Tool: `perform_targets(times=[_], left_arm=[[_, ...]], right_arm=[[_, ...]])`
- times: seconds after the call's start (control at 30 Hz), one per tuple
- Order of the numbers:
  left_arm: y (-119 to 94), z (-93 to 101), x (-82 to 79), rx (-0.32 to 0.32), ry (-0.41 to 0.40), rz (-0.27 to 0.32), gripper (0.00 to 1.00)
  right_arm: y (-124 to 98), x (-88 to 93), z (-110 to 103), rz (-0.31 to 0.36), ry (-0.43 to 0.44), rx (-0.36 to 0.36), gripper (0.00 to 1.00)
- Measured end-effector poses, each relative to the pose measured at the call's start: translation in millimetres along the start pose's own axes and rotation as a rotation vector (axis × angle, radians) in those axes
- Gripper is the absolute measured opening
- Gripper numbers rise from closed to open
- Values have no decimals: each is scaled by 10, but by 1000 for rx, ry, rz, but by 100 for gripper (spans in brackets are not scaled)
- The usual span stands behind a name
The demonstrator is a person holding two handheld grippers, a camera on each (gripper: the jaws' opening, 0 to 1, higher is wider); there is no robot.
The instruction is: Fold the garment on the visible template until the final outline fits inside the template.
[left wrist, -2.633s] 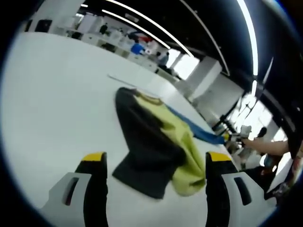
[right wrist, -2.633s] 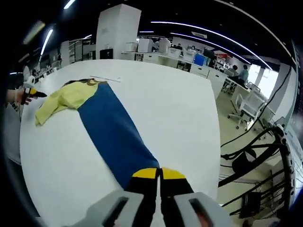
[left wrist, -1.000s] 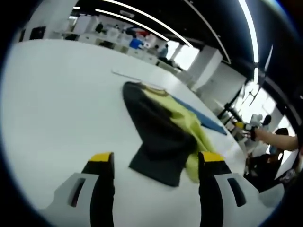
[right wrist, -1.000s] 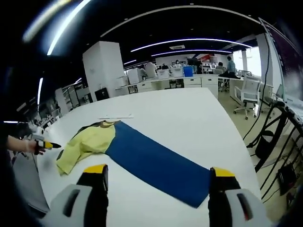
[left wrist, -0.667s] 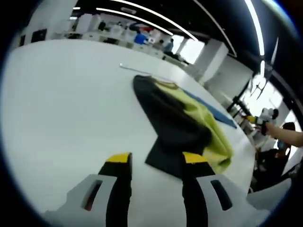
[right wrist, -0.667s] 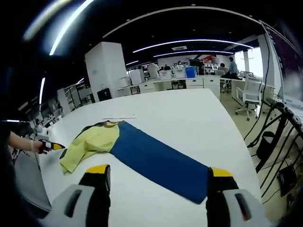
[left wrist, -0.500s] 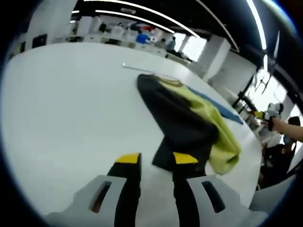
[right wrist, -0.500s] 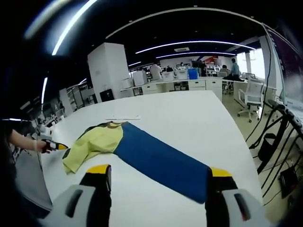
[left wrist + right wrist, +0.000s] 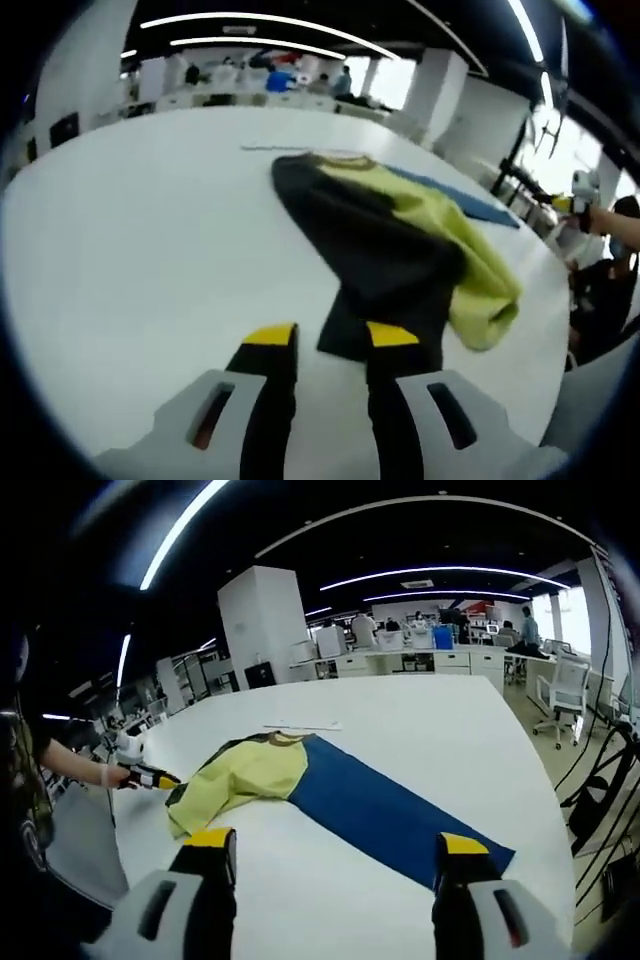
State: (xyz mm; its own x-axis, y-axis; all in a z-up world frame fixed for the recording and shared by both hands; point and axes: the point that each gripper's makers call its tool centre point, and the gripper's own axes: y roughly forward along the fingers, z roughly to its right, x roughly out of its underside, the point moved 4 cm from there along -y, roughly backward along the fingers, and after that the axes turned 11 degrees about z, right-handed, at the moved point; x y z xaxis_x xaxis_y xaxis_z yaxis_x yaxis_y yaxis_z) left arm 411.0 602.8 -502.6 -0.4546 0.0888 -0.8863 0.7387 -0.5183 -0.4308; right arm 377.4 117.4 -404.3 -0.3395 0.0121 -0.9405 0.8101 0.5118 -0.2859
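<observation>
Lay spread on the white table (image 9: 400, 720): a garment (image 9: 330, 790) with black, yellow-green and blue panels, a thin strip (image 9: 300, 725) just past its collar, left gripper (image 9: 330, 335) nearly closed astride the black sleeve end (image 9: 375, 320), right gripper (image 9: 325, 855) gaping wide above the blue end.

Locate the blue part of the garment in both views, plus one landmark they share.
Left gripper view: the blue part of the garment is a thin strip right of centre, beyond the yellow-green section.
Right gripper view: it runs as a long band from centre to lower right on the white table.
Shared landmark: the thin white strip lying just beyond the neckline.
</observation>
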Motion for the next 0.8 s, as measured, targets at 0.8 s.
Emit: perform_targets(times=[0.8], left_arm=[[9, 17, 13, -17, 96, 6, 9]], right_arm=[[42, 161, -189, -122, -58, -120, 73]])
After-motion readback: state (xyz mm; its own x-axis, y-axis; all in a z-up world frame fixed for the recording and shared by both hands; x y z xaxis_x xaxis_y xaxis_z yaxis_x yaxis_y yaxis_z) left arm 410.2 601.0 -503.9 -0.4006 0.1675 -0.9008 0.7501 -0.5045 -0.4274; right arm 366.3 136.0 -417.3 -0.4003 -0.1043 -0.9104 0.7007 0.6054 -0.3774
